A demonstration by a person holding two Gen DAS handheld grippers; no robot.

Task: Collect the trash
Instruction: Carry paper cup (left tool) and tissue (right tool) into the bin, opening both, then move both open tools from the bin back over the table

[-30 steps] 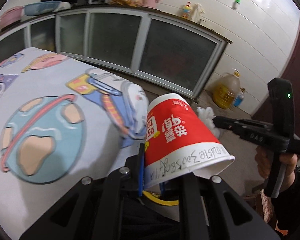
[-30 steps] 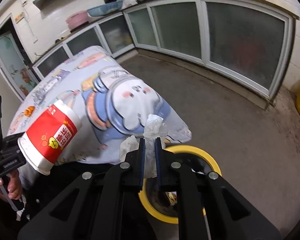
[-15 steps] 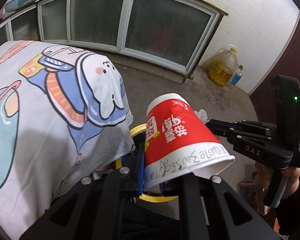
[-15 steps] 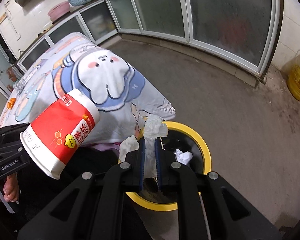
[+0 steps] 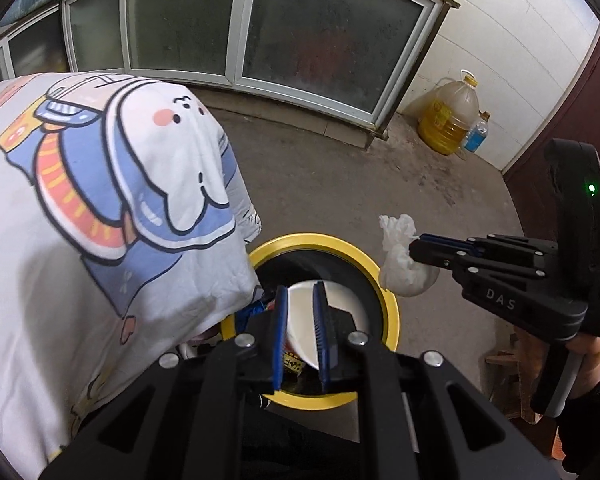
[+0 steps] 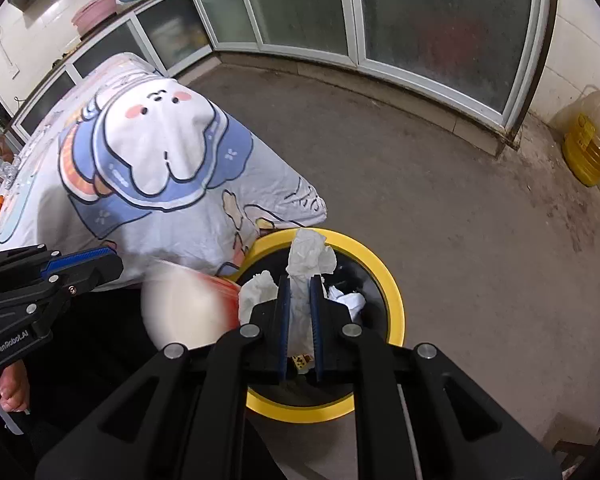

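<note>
A black bin with a yellow rim stands on the floor beside the table. The red and white paper cup is free of my left gripper and falls, blurred, over the bin. My left gripper's jaws stand slightly apart with nothing between them; it also shows in the right wrist view. My right gripper is shut on a crumpled white tissue, held above the bin's rim. More white tissue lies inside the bin.
The table's cartoon-print cloth hangs down right against the bin's left side. Glass-fronted cabinets line the far wall. A yellow oil jug and a small blue bottle stand in the corner on the concrete floor.
My left gripper opened and let go of the cup, which drops toward the bin. Both grippers moved forward and tilted down over the bin. The right gripper still holds the tissue.
</note>
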